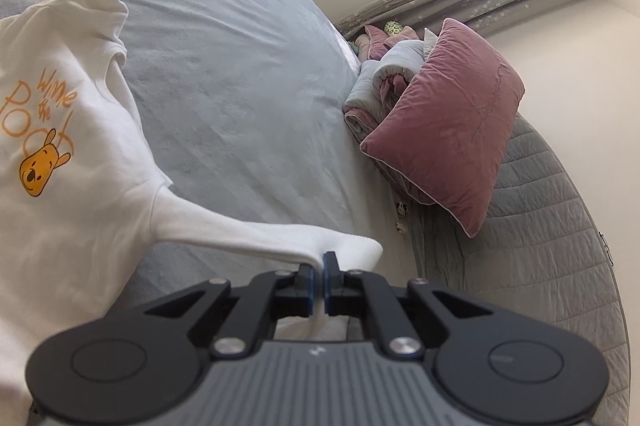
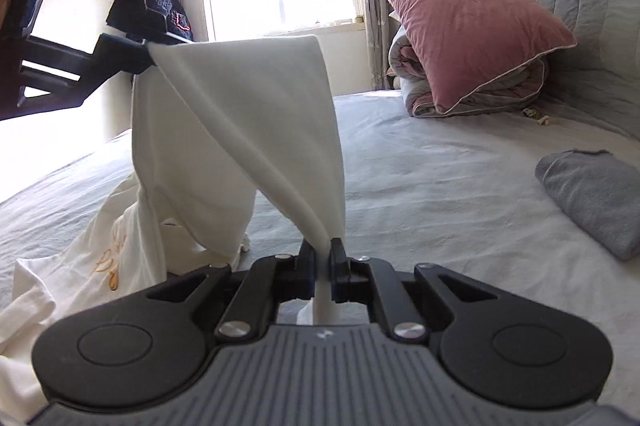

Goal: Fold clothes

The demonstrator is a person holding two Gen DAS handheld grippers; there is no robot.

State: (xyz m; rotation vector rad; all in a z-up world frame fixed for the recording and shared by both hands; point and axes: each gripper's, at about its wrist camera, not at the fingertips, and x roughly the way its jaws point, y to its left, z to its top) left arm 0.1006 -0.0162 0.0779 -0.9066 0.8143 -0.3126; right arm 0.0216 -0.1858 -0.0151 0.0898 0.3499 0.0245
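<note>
Both grippers are pinching the white Winnie the Pooh t-shirt (image 1: 80,146): left gripper (image 1: 319,260) clamping a sleeve, right gripper (image 2: 323,249) gripping bunched fabric.

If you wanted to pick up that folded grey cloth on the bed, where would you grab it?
Probably the rounded near end of the folded grey cloth, coming in low from the front, along the bed sheet. It lies flat, apart from the white Winnie the Pooh T-shirt, so one jaw could slide under the fold. Both the left gripper and right gripper are busy.
</note>
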